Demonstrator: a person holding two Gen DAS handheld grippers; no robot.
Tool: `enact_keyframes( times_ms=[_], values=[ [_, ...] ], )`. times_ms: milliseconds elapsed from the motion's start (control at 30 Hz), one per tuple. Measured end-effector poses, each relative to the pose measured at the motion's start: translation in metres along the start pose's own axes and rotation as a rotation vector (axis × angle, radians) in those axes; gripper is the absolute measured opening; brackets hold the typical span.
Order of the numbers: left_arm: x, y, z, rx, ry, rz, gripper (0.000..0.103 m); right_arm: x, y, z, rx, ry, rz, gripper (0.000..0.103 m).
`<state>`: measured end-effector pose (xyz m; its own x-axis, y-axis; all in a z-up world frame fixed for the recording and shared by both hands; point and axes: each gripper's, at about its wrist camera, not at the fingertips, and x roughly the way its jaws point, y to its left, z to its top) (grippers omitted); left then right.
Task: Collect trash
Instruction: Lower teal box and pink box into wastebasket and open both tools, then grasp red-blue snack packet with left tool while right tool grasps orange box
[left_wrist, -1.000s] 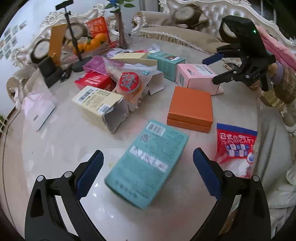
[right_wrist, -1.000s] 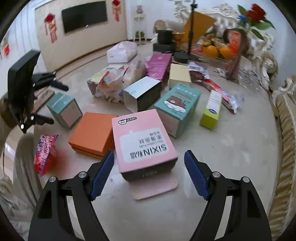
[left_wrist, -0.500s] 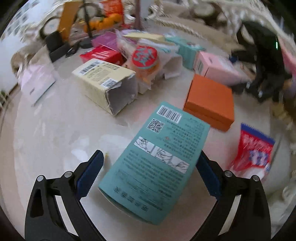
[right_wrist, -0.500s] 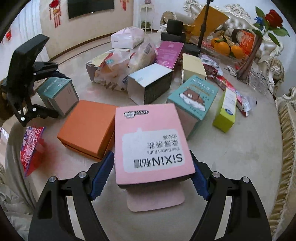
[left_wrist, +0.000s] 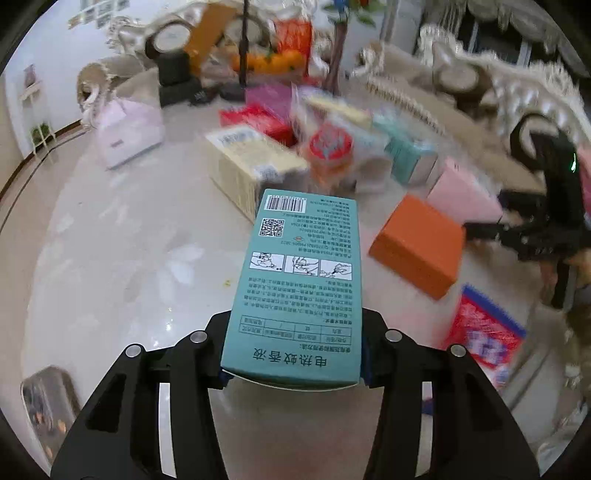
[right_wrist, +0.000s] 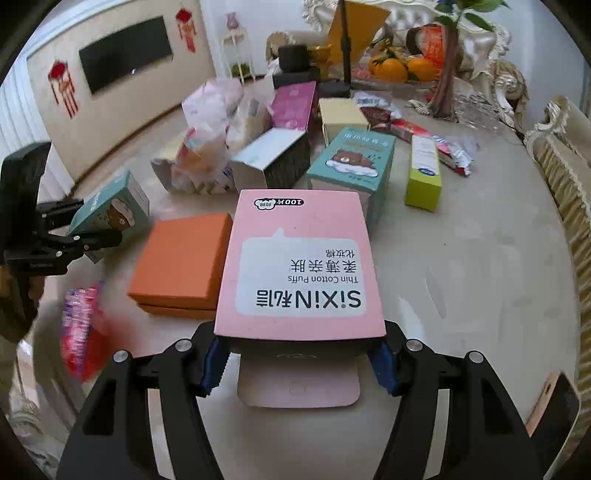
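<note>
On the marble table (right_wrist: 480, 258), around the orange box (right_wrist: 181, 264): two grips at once. Just left of that box in the left wrist view, teal box (left_wrist: 295, 291) wedged between the closing jaws of the left gripper (left_wrist: 293, 363), pads tight on both long sides, far end jutting toward the barcode. Touching the orange box on its right in the right wrist view, pink box (right_wrist: 299, 269) pinched by the closing right gripper (right_wrist: 295, 360), blue pads (right_wrist: 212, 360) pressed on its near corners, open flap hanging below. Beyond the orange box, bear box (right_wrist: 351, 162), green carton (right_wrist: 424, 171). Near its left, red packet (right_wrist: 79, 328), blurred.
</note>
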<state>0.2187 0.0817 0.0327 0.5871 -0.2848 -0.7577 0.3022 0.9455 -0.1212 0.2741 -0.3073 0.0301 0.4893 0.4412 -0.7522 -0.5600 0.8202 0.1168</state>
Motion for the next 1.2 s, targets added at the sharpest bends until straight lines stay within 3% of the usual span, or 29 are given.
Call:
enact_keyframes(
  times_ms=[133,233,333,500,600,733,867,900,933,967,1100,1200],
  values=[
    [-0.063,-0.016,-0.010,0.001,-0.127,-0.010,0.049,-0.051,0.008,-0.013,0.043,-0.118,0.029,0.061],
    [-0.099,-0.043,-0.033,0.035,-0.156,-0.041,0.049,-0.094,0.027,-0.043,0.065,-0.194,0.065,0.061],
    [-0.114,-0.079,-0.075,0.065,-0.132,-0.073,0.049,-0.123,0.050,-0.091,0.085,-0.209,0.101,0.061],
    [-0.088,-0.126,-0.156,0.038,0.026,-0.207,0.049,-0.111,0.075,-0.159,0.156,-0.065,0.110,0.061],
    [-0.046,-0.146,-0.190,0.047,0.156,-0.197,0.049,-0.076,0.077,-0.195,0.223,0.067,0.093,0.061],
    [0.002,-0.158,-0.206,0.050,0.287,-0.200,0.049,-0.029,0.081,-0.218,0.230,0.196,0.034,0.061],
    [0.030,-0.155,-0.207,0.009,0.349,-0.204,0.052,-0.007,0.086,-0.220,0.191,0.244,0.001,0.062],
    [0.034,-0.155,-0.207,-0.004,0.359,-0.203,0.058,-0.003,0.086,-0.220,0.184,0.255,-0.013,0.062],
    [0.039,-0.155,-0.207,-0.012,0.369,-0.192,0.075,0.000,0.086,-0.221,0.184,0.262,-0.023,0.063],
    [0.041,-0.157,-0.209,-0.016,0.378,-0.171,0.082,0.001,0.086,-0.223,0.185,0.273,-0.031,0.064],
    [0.032,-0.148,-0.210,-0.010,0.287,-0.070,0.089,0.001,0.083,-0.217,0.197,0.262,-0.058,0.065],
    [0.007,-0.138,-0.198,-0.055,0.187,-0.071,0.089,-0.023,0.087,-0.221,0.189,0.208,-0.056,0.065]
  ],
)
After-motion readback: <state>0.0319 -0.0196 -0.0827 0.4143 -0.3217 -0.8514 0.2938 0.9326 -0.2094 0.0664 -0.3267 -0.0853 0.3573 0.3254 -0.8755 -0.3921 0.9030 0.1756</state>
